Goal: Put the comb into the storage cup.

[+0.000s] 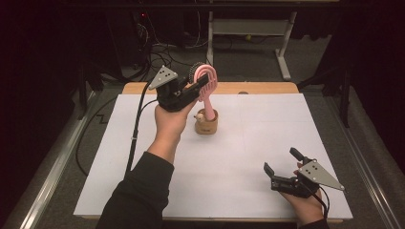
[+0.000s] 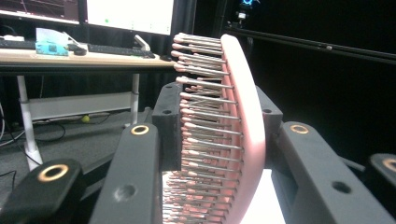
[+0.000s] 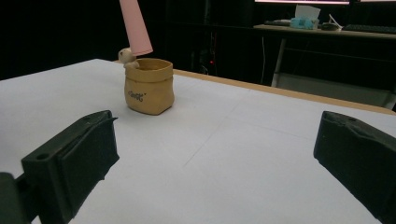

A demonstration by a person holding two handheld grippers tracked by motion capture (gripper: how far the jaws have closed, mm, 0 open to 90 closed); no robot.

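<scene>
Left tongs [image 1: 198, 86] pinch a pink hairbrush [image 1: 206, 82] by its head, handle end in a tan pot [image 1: 206, 123] mid-bench; right tongs [image 1: 282, 164] rest spread near the bench's [image 1: 248, 143] front right corner.

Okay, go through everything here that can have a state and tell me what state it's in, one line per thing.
Pink hairbrush: clamped at its head, upright, handle end just above the pot's mouth.
Tan pot: upright on the table, open mouth, standing free.
Left gripper: raised, fingers shut on the hairbrush.
Right gripper: low over the table's near right corner, fingers wide open, empty.
White table: bare apart from the pot.
</scene>
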